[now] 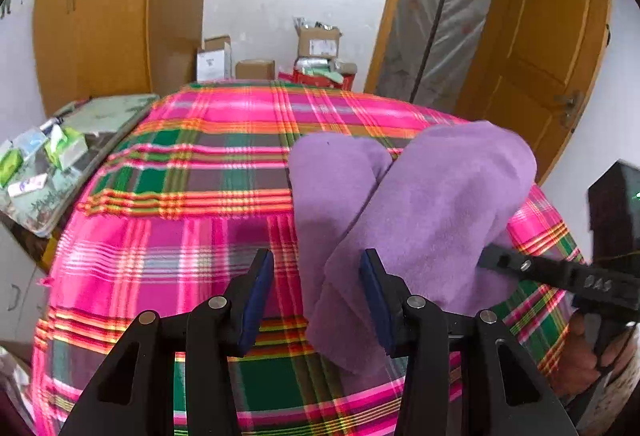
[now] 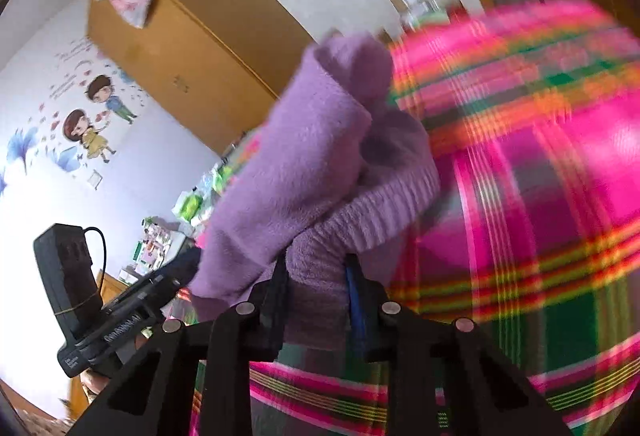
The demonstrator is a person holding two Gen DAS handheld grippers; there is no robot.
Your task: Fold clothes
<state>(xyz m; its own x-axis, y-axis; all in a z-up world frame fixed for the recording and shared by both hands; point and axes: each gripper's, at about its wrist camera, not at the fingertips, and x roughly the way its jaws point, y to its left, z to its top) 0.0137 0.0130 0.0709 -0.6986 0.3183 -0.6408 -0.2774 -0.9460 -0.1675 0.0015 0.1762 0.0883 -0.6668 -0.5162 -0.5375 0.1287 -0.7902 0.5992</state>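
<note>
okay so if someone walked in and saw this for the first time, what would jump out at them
First the loud pink, green and orange plaid cloth that covers the whole work surface. Next the fuzzy purple garment on its right side, with the right gripper shut on its ribbed edge while the left gripper stands open beside it. Behind, a wooden door stands at the right.

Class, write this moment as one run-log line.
stage: mid-fold | left gripper: open, empty | right gripper: shut on purple garment, lifted | surface: plaid cloth
</note>
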